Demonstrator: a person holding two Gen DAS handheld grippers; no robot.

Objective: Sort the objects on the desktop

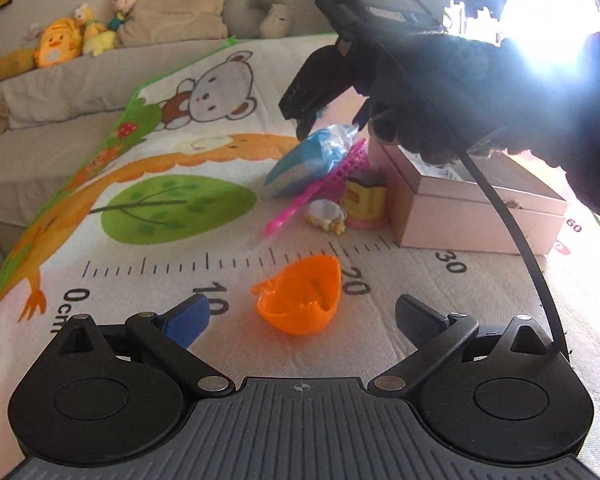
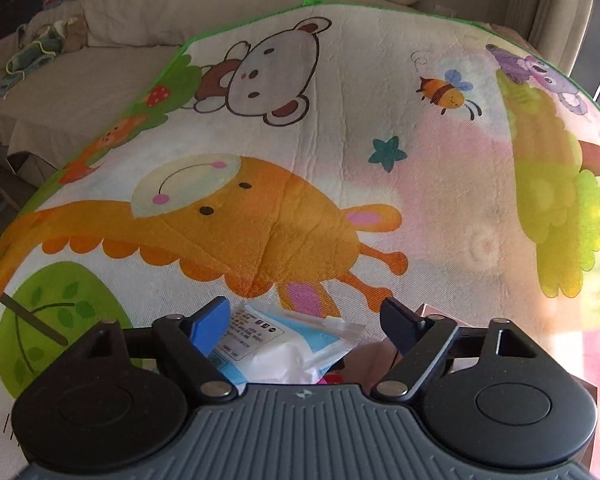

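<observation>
Two grippers working: my left gripper (image 1: pixel 302 312), jaws gaping and empty, is facing the orange plastic shell (image 1: pixel 298 300) lying lower centre between its fingers; my right gripper (image 2: pixel 306 322) is straddling the blue-white packet (image 2: pixel 284 344), not yet clamping.

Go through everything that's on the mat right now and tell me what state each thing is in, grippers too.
Left gripper: open, empty.
Right gripper: open over the blue-and-white packet, not pressing it.
Orange shell: hollow side up, between the left fingers.
Pink box: lid off.
Pink basket: tipped, packet leaning on it.
</observation>
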